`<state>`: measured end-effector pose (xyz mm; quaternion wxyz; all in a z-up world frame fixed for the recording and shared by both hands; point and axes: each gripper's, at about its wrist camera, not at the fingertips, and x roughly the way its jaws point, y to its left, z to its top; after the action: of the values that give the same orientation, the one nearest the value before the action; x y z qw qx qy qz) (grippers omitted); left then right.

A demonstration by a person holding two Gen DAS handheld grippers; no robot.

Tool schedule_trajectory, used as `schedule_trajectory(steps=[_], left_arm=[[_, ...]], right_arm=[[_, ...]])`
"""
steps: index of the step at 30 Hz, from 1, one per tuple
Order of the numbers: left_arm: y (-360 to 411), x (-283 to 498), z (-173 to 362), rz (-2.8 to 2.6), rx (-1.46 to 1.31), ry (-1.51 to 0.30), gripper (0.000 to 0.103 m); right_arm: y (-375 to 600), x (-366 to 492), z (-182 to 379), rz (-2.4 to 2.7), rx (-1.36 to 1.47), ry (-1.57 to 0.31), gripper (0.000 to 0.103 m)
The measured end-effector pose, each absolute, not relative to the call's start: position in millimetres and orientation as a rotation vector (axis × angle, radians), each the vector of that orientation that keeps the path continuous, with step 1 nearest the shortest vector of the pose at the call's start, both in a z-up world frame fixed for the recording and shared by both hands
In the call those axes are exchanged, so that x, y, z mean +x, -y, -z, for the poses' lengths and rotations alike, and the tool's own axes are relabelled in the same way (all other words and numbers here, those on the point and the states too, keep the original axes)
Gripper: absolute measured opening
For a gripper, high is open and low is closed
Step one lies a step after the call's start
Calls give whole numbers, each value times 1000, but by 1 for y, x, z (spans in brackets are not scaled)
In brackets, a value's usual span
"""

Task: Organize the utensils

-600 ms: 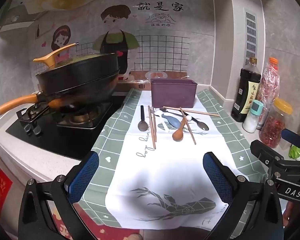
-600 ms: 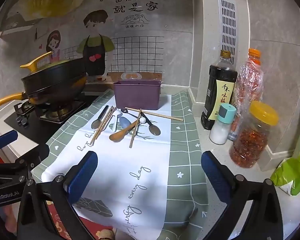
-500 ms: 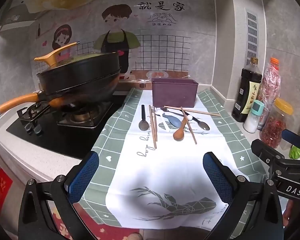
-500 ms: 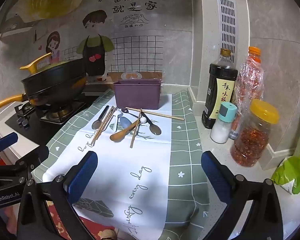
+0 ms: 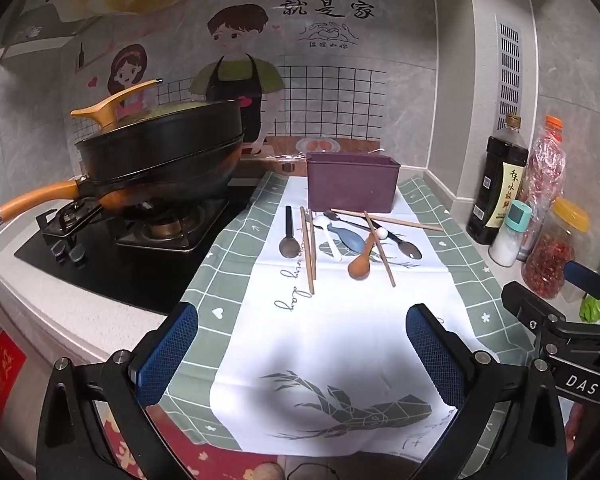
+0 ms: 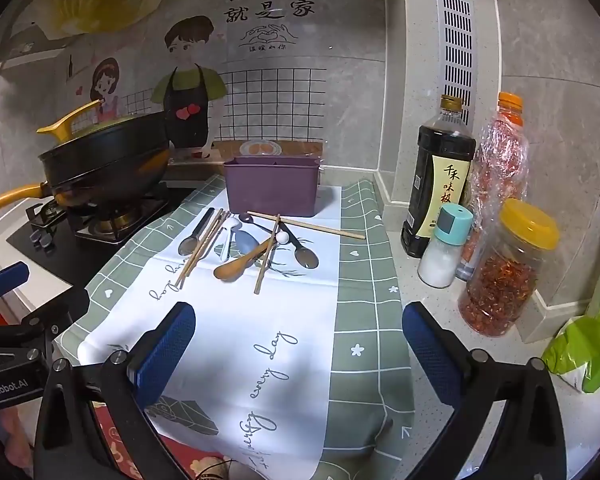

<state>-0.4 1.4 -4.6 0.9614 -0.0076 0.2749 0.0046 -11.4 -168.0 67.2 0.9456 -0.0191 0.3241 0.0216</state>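
Counter (image 6: 428, 320): pale speckled stone, running from the stove on the left to the tiled corner on the right.
Cloth (image 5: 340, 340): green-checked with a white middle panel, spread over the counter and hanging over the near edge.
Stove (image 5: 100, 256): black glass top with a gas burner, left of the cloth.
Wok (image 5: 160, 160): black, with orange handles and a lid, sitting on the burner.
Left gripper (image 5: 302, 348): fingers wide apart with nothing between the blue pads, hovering over the near end of the cloth.
Right gripper (image 6: 299, 346): fingers also wide apart and empty, above the near part of the cloth, well short of the utensils.
Purple box (image 6: 274, 184): upright at the far end of the cloth, just behind the utensils.
Bottles and jars: a dark sauce bottle (image 6: 440, 184), a plastic bottle of red chilli (image 6: 502, 160), a yellow-lidded jar of chilli flakes (image 6: 504, 276) and a small salt shaker (image 6: 446, 248), grouped on the counter right of the cloth.
Utensils: a loose heap on the white panel in front of the purple box.
Chopsticks (image 5: 309, 248): one pair lies together at the left; two singles cross the heap.
Spoons: a dark metal spoon (image 5: 289, 240) at far left, a white spoon (image 5: 330, 236), a blue-grey spoon (image 5: 350, 238), a wooden spoon (image 5: 362, 260) with its bowl nearest the camera, and another metal spoon (image 5: 406, 247) at right.
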Motion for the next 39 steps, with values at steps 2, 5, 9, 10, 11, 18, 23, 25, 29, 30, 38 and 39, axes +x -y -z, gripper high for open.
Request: schedule_trajectory(steps=[2,5,9,10,11,18,23,25,29,30,38,39], left_arm=[[-1,0,5,-8,-20,-557,103],[0,1,5,-6,-21,-564,103],[1,0,5,-4,-20,-563,103],[1,0,4,-5,-21,-562,103],[1,-1,4,-4,-22,-561,103],[0,-2,2,-2,-33,-557,103],[0,-3,1,-1,-35,-556,103],[0,-3,1,-2,-33,-556,103],[0,-2,1,-2,-36,-558,103],[1,-3,1,-2,-39,-559,103],[0,-5,0,-4,-35,-558,103],[0,-5,-1,-5,-35,-559,103]], right_arm=[[168,-11,-67,-47,-39,-661,103],[167,-11,-67,-49,-36,-664,103],[166,-11,-67,-46,-35,-663,103],[166,-12,-67,-46,-36,-663,103],[166,-12,-66,-46,-37,-663,103],[166,-13,-66,-44,-33,-657,103],[166,-18,-68,-41,-25,-646,103],[167,-20,-68,-43,-21,-643,103],[168,-20,-71,-45,-20,-643,103],[167,-21,-71,-45,-21,-643,103],[169,-22,-74,-43,-17,-640,103],[170,-22,-74,-42,-16,-640,103]])
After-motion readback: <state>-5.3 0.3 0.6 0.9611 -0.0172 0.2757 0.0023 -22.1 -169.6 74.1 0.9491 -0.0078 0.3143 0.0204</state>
